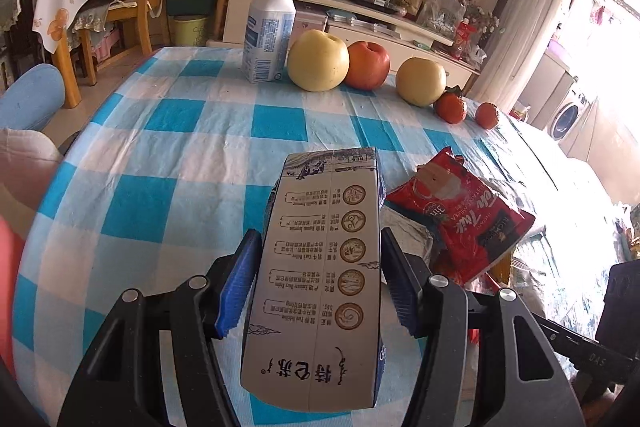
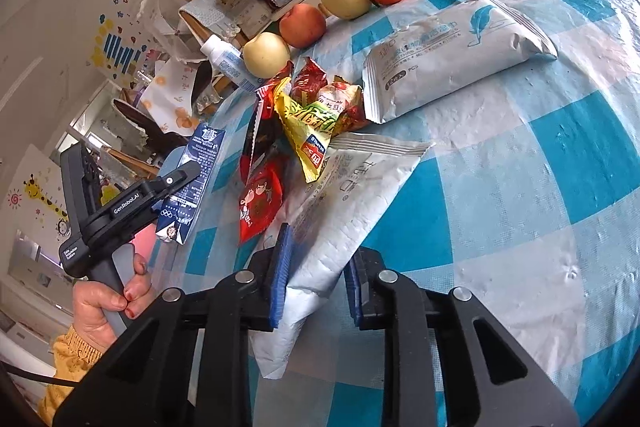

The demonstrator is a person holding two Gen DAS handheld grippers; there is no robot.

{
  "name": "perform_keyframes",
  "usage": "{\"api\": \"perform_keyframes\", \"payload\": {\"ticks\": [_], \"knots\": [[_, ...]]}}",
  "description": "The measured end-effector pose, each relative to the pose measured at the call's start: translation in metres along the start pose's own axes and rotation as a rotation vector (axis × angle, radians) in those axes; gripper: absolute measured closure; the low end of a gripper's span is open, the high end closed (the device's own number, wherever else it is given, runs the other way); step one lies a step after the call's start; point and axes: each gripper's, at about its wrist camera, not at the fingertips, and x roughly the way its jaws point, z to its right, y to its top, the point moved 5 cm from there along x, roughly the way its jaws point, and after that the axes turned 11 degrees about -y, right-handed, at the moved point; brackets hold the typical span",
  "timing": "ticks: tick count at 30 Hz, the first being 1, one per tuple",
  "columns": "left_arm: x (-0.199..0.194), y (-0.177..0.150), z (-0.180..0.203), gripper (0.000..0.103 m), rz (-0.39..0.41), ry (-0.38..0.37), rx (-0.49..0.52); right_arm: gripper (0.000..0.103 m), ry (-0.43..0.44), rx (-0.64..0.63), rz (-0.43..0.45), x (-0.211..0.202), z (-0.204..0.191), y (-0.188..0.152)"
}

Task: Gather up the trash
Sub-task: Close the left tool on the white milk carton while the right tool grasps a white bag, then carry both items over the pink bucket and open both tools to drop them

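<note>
Wrappers [image 2: 316, 107] spilled from the torn mouth of a silver-white pouch [image 2: 344, 199], whose lower end the right gripper [image 2: 314, 277] pinched between its blue pads [image 2: 280, 267]. The left gripper [image 1: 316, 279] was clamped on a milk carton [image 1: 320, 275], lifted lengthwise above the blue-checked tablecloth [image 1: 180, 131]. Beside the carton lay a red instant-drink sachet [image 1: 464, 211], near the pouch opening. Beyond the carton stood a white bottle [image 1: 270, 31], with two pears [image 1: 318, 61], an apple [image 1: 368, 65] and two tangerines [image 1: 452, 107] in a row to its right. A sealed wipes pack [image 2: 456, 55] lay behind the pouch, just touching the wrappers.
</note>
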Motion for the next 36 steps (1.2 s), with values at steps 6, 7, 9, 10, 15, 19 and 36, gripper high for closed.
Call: {"api": "perform_keyframes", "payload": {"ticks": [6, 7, 9, 10, 15, 19, 36], "knots": [[-0.021, -0.016, 0.005, 0.042, 0.037, -0.008, 0.001, 0.081, 0.038, -0.054, -0.022, 0.000, -0.019, -0.010], [-0.024, -0.018, 0.005, 0.042, 0.042, -0.011, 0.001, 0.082, 0.041, -0.067, -0.021, -0.001, -0.023, -0.011], [-0.029, -0.023, 0.005, 0.042, 0.053, -0.010, -0.002, 0.082, 0.050, -0.089, -0.021, -0.002, -0.029, -0.013], [-0.032, -0.025, 0.005, 0.042, 0.056, -0.006, -0.002, 0.082, 0.054, -0.098, -0.022, -0.002, -0.032, -0.013], [-0.040, -0.032, -0.002, 0.042, 0.067, 0.013, -0.003, 0.084, 0.070, -0.149, -0.015, -0.006, -0.051, -0.017], [-0.045, -0.037, -0.006, 0.042, 0.069, 0.037, 0.009, 0.088, 0.076, -0.187, 0.006, -0.011, -0.066, -0.018], [-0.077, -0.028, -0.029, 0.042, 0.146, 0.082, -0.008, 0.092, 0.022, -0.319, 0.120, -0.022, -0.102, -0.009]]}}
